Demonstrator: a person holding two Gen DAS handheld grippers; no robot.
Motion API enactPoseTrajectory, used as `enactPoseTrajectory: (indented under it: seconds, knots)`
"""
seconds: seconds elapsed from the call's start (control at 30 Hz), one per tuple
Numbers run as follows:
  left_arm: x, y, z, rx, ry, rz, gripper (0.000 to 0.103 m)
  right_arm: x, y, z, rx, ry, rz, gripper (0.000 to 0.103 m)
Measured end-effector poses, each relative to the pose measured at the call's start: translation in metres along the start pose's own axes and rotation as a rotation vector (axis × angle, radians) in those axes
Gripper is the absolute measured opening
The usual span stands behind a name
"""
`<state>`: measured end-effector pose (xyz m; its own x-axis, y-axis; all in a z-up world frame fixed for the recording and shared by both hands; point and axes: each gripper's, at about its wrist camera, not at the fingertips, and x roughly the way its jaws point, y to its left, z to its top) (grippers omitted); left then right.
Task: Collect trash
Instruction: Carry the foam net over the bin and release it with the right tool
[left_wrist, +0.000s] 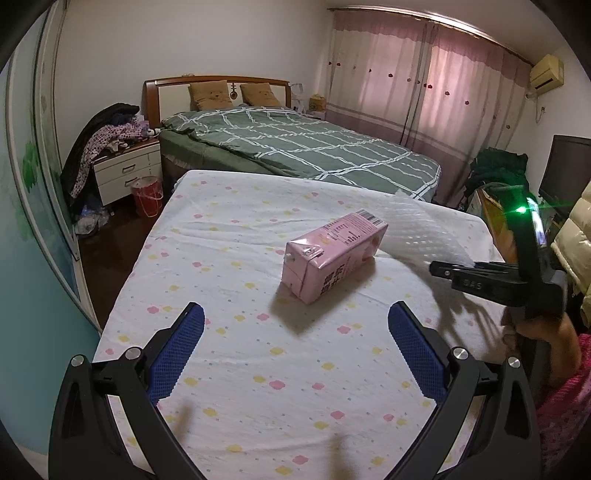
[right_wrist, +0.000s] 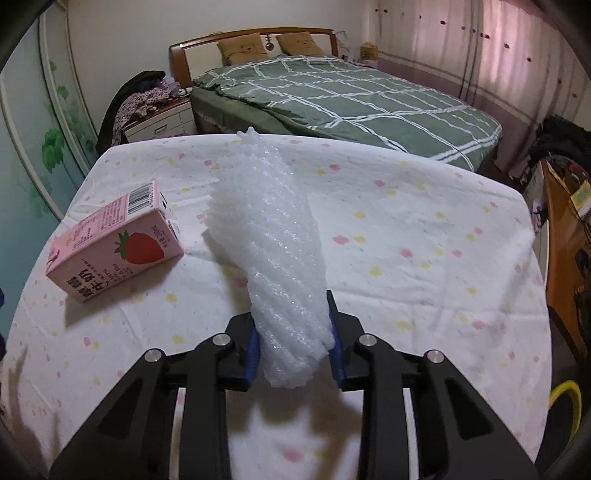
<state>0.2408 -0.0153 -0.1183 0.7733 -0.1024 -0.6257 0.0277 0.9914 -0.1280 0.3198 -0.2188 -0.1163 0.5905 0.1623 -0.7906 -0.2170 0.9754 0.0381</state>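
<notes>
A pink strawberry milk carton (left_wrist: 332, 256) lies on its side on the flower-print sheet (left_wrist: 229, 266); it also shows in the right wrist view (right_wrist: 114, 245). My left gripper (left_wrist: 295, 332) is open and empty, just short of the carton. My right gripper (right_wrist: 293, 343) is shut on a white bubble wrap sheet (right_wrist: 273, 236), held above the sheet to the right of the carton. From the left wrist view the right gripper (left_wrist: 443, 271) and the bubble wrap (left_wrist: 421, 229) are at the right.
A bed with a green plaid cover (left_wrist: 295, 147) stands behind. A nightstand with clothes (left_wrist: 122, 170) and a red bin (left_wrist: 147, 195) are at the left. Boxes (right_wrist: 565, 229) stand on the right.
</notes>
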Motion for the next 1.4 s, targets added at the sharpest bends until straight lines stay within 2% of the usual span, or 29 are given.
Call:
enactPoseTrajectory:
  seconds: [0.3, 0.5, 0.83, 0.97, 1.07, 1.27, 1.33, 1.4]
  knots:
    - [-0.002, -0.006, -0.003, 0.016, -0.003, -0.011, 0.098, -0.066, -0.032, -0.037, 0.096, -0.053, 0.001, 0.029]
    - [-0.004, -0.008, -0.004, 0.022, -0.006, -0.021, 0.098, -0.11, -0.079, -0.086, 0.231, -0.093, -0.041, 0.029]
    - [0.0, -0.015, -0.006, 0.048, 0.007, -0.023, 0.098, -0.172, -0.174, -0.168, 0.57, -0.194, -0.268, 0.03]
    - [0.001, -0.016, -0.007, 0.056, 0.009, -0.018, 0.098, -0.178, -0.204, -0.19, 0.688, -0.201, -0.338, 0.03]
    - [0.002, -0.016, -0.007, 0.06, 0.01, -0.013, 0.098, -0.176, -0.219, -0.201, 0.753, -0.187, -0.355, 0.031]
    - [0.004, -0.017, -0.007, 0.065, 0.017, -0.018, 0.098, -0.176, -0.243, -0.22, 0.827, -0.159, -0.405, 0.046]
    - [0.005, -0.017, -0.007, 0.067, 0.019, -0.018, 0.098, -0.174, -0.248, -0.222, 0.844, -0.153, -0.42, 0.057]
    - [0.005, -0.017, -0.008, 0.068, 0.022, -0.018, 0.098, -0.174, -0.251, -0.225, 0.856, -0.151, -0.434, 0.059]
